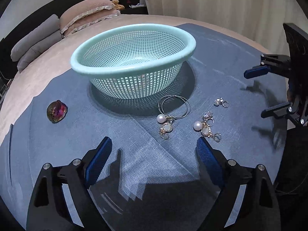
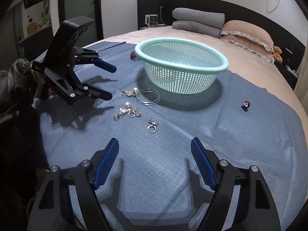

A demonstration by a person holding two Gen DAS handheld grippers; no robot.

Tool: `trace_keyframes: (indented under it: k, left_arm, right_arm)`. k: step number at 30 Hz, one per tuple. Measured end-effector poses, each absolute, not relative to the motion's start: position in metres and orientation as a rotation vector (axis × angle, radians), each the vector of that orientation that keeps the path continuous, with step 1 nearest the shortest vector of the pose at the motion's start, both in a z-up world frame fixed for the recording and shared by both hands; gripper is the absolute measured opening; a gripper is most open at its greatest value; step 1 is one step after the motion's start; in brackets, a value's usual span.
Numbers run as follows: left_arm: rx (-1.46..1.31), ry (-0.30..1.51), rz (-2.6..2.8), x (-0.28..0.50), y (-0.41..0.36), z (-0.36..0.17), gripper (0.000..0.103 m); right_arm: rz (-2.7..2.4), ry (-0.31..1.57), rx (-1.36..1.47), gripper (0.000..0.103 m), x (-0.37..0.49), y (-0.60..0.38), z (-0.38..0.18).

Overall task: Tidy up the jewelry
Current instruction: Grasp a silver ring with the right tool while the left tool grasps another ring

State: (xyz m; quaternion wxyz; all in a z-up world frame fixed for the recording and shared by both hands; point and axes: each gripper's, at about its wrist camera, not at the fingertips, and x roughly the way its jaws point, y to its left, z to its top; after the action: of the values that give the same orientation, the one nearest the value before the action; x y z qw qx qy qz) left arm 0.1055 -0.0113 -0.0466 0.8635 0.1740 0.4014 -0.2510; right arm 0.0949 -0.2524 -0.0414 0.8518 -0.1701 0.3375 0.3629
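Observation:
A mint mesh basket (image 1: 134,72) (image 2: 182,66) stands on a blue cloth (image 1: 77,134) spread over a bed. In front of it lie two thin hoop earrings (image 1: 176,106) (image 2: 148,97), a pearl earring (image 1: 160,118) (image 2: 134,91), a second pearl-and-gold cluster (image 1: 206,128) (image 2: 127,109) and a crystal ring (image 1: 221,102) (image 2: 152,125). An iridescent stone piece (image 1: 57,111) (image 2: 134,55) lies apart beside the basket, and a small dark blue piece (image 2: 245,105) lies on the other side. My left gripper (image 1: 154,142) (image 2: 112,83) hovers open just short of the pearl pieces. My right gripper (image 2: 154,140) (image 1: 255,94) is open, short of the ring, holding nothing.
Pink pillows (image 1: 88,13) and folded grey bedding (image 1: 34,44) lie at the head of the bed. A dark headboard (image 2: 211,3) runs behind them. Curtains (image 1: 211,3) hang past the far edge. A person's dark sleeve (image 2: 13,80) shows behind the left gripper.

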Motion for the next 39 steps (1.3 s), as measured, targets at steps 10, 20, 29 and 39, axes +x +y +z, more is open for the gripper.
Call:
trace_keyframes:
  k: [10,20,29,39]
  left_arm:
    - [0.406,0.791,-0.612,0.121,-0.022,-0.061,0.053]
    - [0.387,0.787,-0.586,0.117,-0.011,-0.063,0.015]
    - [0.308,0.855,-0.562,0.115,0.002,-0.058,0.007]
    - [0.203,0.910,-0.449,0.095,0.026,-0.031,0.003]
  right_arm:
    - [0.759,0.774,-0.378,0.033,0.128,-0.219,-0.058]
    - [0.757,0.803,-0.356,0.011,0.123,-0.210,-0.062]
    - [0.714,0.816,-0.283,0.006,0.103,-0.237,-0.056]
    - [0.604,0.769,-0.242,0.006,0.078,-0.275,-0.020]
